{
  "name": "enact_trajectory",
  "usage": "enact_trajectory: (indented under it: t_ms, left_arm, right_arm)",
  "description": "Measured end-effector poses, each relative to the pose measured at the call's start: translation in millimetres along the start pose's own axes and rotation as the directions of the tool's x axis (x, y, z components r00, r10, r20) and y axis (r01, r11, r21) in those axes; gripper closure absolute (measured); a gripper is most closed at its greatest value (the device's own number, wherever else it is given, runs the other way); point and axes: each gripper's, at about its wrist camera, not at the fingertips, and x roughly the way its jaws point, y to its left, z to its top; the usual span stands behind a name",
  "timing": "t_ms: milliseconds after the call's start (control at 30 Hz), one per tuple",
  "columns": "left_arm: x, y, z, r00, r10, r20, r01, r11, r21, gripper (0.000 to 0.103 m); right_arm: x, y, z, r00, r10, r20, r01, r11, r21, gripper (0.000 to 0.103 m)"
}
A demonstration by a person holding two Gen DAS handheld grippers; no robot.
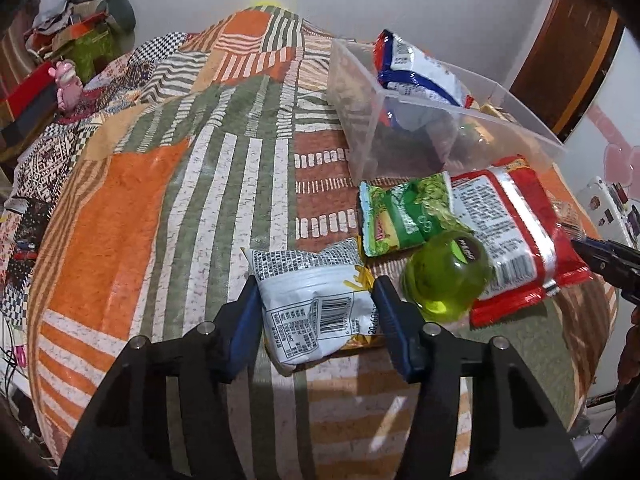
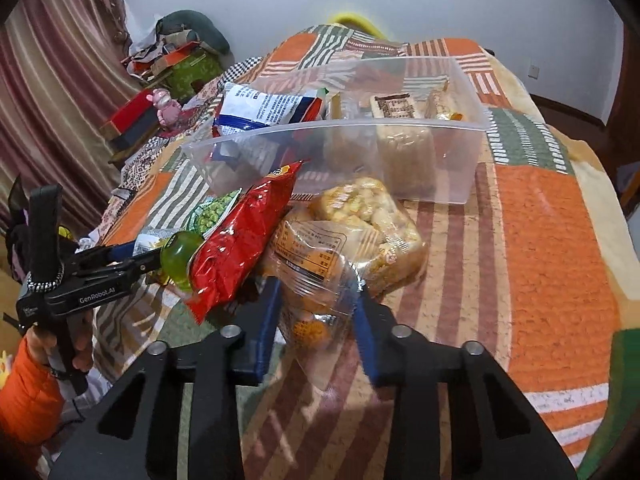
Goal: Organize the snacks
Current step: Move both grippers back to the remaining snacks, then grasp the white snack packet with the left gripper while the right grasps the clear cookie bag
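Far left of the quilt there is nothing to collect, only the orange, green and white striped patchwork quilt lying bare; then comes the left gripper, its blue pads set on either side of a small white foil snack packet with a barcode, both pads against the packet's edges, so I read it as clamped on that packet, which rests on the quilt; just right of it sits a round translucent green jelly cup, leaning on a green pea-snack packet and a red and silver crisp packet; behind them stands the clear rectangular plastic bin, already holding a blue and white packet. Over to the right-hand camera: the right gripper is squeezed on the crinkled near end of a clear bag of yellow puffed rice cakes, the bag lying on the quilt just in front of the bin's near wall; more wrapped cakes lie inside.

The step looks like a double pick-up, both tools gripping, nothing lifted yet. Next, I would judge, each packet needs lifting clear of the pile, carrying over the near rim, then releasing inside; the limp bag may sag and catch the rim, and the jelly cup may roll when its neighbours shift.
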Motion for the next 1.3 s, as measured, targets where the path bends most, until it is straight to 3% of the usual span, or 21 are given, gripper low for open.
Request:
enact_trajectory:
  t_ms: [167,367,500,600,767,900,1000,1133,1300]
  left_arm:
    - [-18,-4,1,0.999,0.004,0.034,-0.005,1.000,0.013,0.049]
    - [-32,-10,6,0.999,-0.008,0.054,0.006,1.000,0.020,0.057]
    - [-34,-14,5,0.998,-0.013,0.056,0.012,1.000,0.028,0.061]
    - [-35,-16,3,0.998,-0.018,0.055,0.016,0.999,0.036,0.069]
    - [-40,-16,3,0.998,-0.017,0.065,0.014,0.999,0.039,0.071]
    - [-43,-14,5,0.997,-0.014,0.075,0.011,0.999,0.038,0.074]
    - [-45,-14,6,0.996,-0.015,0.082,0.012,0.999,0.039,0.075]
    - [-51,-17,7,0.995,-0.024,0.095,0.018,0.998,0.057,0.075]
    - [-62,-22,14,0.992,-0.026,0.126,0.017,0.997,0.073,0.075]
  right_arm:
    - [-16,-6,-2,0.999,-0.031,0.040,0.032,0.999,-0.006,0.083]
    - [-35,-17,-3,0.994,-0.068,0.081,0.068,0.998,0.011,0.083]
    - [-25,-16,-7,0.998,-0.042,0.041,0.042,0.999,0.010,0.082]
    - [-14,-13,-10,0.999,-0.037,0.017,0.037,0.999,0.014,0.077]
    - [-3,-10,-3,0.999,-0.035,0.002,0.035,0.999,0.011,0.073]
    - [1,-8,3,0.999,-0.038,0.010,0.037,0.999,0.018,0.057]
    - [5,-8,7,0.999,-0.035,0.013,0.034,0.999,0.032,0.052]
    - [9,-8,11,0.999,-0.031,0.014,0.031,0.999,0.045,0.054]
    - [6,-9,11,1.000,-0.019,0.024,0.018,0.999,0.048,0.073]
